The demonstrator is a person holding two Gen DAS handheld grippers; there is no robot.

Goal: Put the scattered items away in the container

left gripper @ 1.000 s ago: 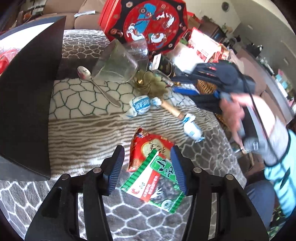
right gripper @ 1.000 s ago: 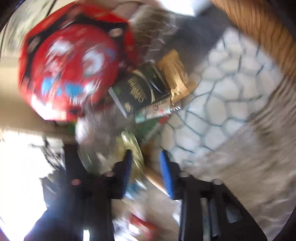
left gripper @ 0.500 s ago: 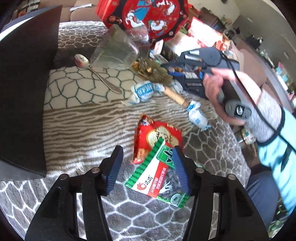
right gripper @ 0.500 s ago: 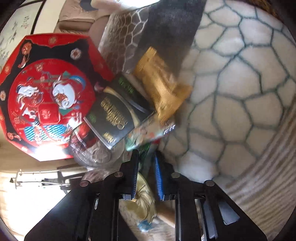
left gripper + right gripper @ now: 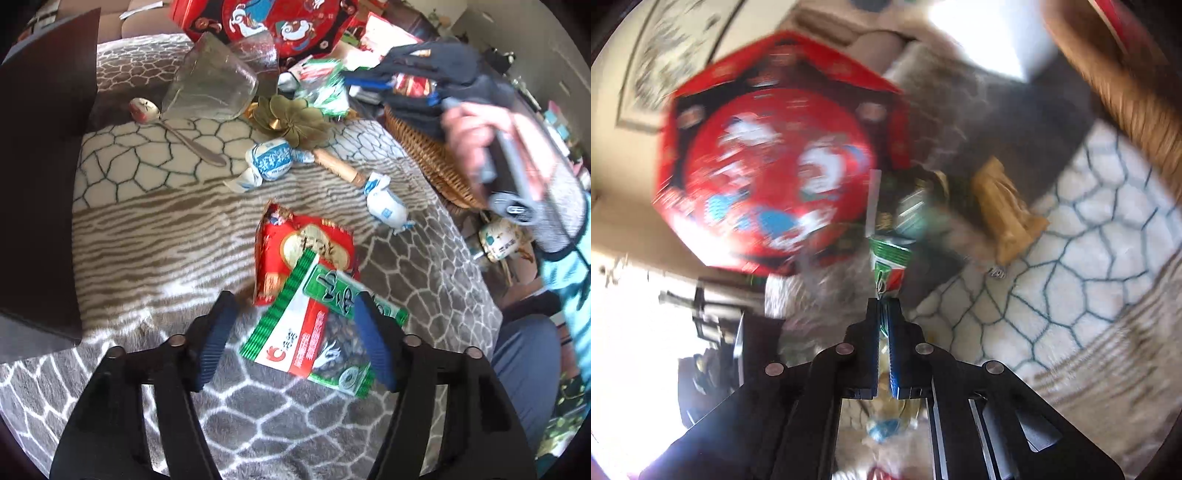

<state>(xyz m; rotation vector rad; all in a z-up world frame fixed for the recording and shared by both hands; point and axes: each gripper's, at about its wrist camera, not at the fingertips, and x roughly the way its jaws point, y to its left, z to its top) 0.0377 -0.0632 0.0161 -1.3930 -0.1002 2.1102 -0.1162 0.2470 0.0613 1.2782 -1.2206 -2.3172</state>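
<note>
Grey plush cloth (image 5: 110, 236) printed with pale cracked-stone lines and wavy stripes covers the table under my two claws. My left gripper (image 5: 291, 339) hangs over it, jaws opening with nothing pressed between them; below the gap lies a green-and-red seed packet (image 5: 314, 332) overlapping a red snack packet (image 5: 295, 251). Further off sit two white-and-blue wrapped sweets (image 5: 271, 162), a metal spoon (image 5: 173, 129), a tipped clear glass (image 5: 214, 81) and a gold flower-shaped piece with a wooden handle (image 5: 295, 122). A red octagonal tin (image 5: 280, 22) stands at the back, a dark board (image 5: 40, 184) on the left, and a woven wicker basket (image 5: 428, 155) on the right. My right gripper (image 5: 884, 314) is clamped tight on a small green, white and red packet (image 5: 890, 262), lifted clear of the cloth near the tin; that view is blurred. A beige sofa (image 5: 875, 40) and a framed picture (image 5: 676, 55) show behind.
</note>
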